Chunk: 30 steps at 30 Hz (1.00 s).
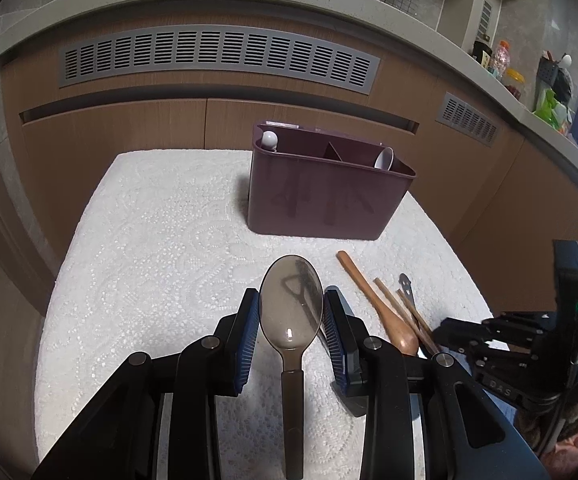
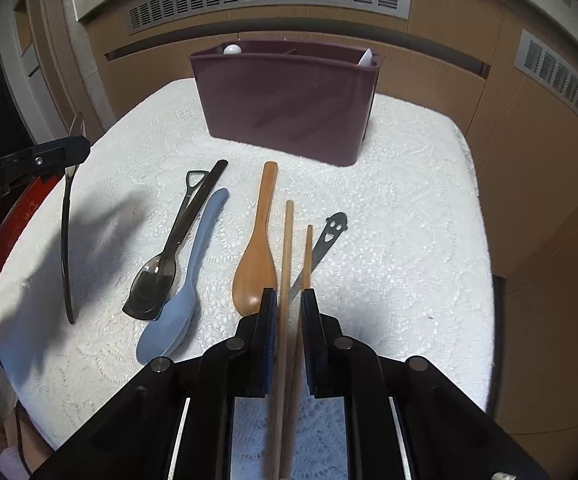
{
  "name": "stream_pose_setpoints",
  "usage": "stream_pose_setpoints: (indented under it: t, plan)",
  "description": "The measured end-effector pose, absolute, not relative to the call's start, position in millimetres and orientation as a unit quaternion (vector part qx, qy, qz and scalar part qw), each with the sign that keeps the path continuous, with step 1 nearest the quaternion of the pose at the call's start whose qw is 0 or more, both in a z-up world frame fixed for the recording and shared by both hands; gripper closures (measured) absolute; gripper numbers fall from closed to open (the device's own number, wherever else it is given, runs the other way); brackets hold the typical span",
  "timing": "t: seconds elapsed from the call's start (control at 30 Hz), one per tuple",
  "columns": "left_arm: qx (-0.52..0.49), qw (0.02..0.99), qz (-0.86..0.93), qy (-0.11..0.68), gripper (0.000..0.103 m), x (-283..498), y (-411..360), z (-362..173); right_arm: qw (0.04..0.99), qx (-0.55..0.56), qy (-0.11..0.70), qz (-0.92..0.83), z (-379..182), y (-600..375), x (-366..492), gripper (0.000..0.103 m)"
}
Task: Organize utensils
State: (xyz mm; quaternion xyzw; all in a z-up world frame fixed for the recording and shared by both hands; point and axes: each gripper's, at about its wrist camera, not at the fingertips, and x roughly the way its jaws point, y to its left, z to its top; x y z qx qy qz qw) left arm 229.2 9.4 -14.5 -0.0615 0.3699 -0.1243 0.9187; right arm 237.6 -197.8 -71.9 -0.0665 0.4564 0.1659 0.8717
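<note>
My left gripper [image 1: 291, 324] holds a smoky translucent spoon [image 1: 291, 308] by its handle, bowl forward, above the white cloth; in the right wrist view that spoon [image 2: 67, 248] hangs from the left gripper [image 2: 55, 156]. The fingers [image 1: 249, 336] stand wide of the spoon's bowl. My right gripper [image 2: 289, 312] is closed on two wooden chopsticks [image 2: 287, 264] lying on the cloth. A maroon utensil holder [image 1: 321, 192] stands at the far side, also in the right wrist view [image 2: 289, 104], with white utensils [image 1: 383, 158] inside.
On the white lace cloth [image 2: 389, 220] lie a dark translucent spoon [image 2: 173, 248], a blue spoon [image 2: 185, 292], a wooden spoon [image 2: 259, 248] and a metal utensil with a smiley-face handle [image 2: 327, 236]. Wooden cabinets with grey vents [image 1: 217, 54] stand behind.
</note>
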Motion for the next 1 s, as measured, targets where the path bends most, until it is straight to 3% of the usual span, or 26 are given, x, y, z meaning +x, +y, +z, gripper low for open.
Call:
stream_pose_setpoints:
  t: [0.4,0.53,0.83,1.0]
  plan:
    - [-0.070,0.915,-0.126,0.377,0.070,231.6,15.4,-21.1,0.853,-0.078,0.491,0.158,-94.4,-173.7,292.4,0.091]
    - [-0.073,0.913,-0.126,0.381,0.070,231.7,16.0,-23.3,0.858,-0.081,0.485,0.150,-89.5,-172.2,290.7,0.097]
    - [-0.053,0.930,-0.130,0.340,0.070,221.7,4.5,8.3,0.912,-0.016,0.382,0.151,-23.5,-198.9,244.0,0.097]
    - [-0.032,0.951,-0.140,0.274,0.070,229.6,-1.6,69.4,0.940,0.002,0.306,0.149,38.1,-210.3,243.8,0.097]
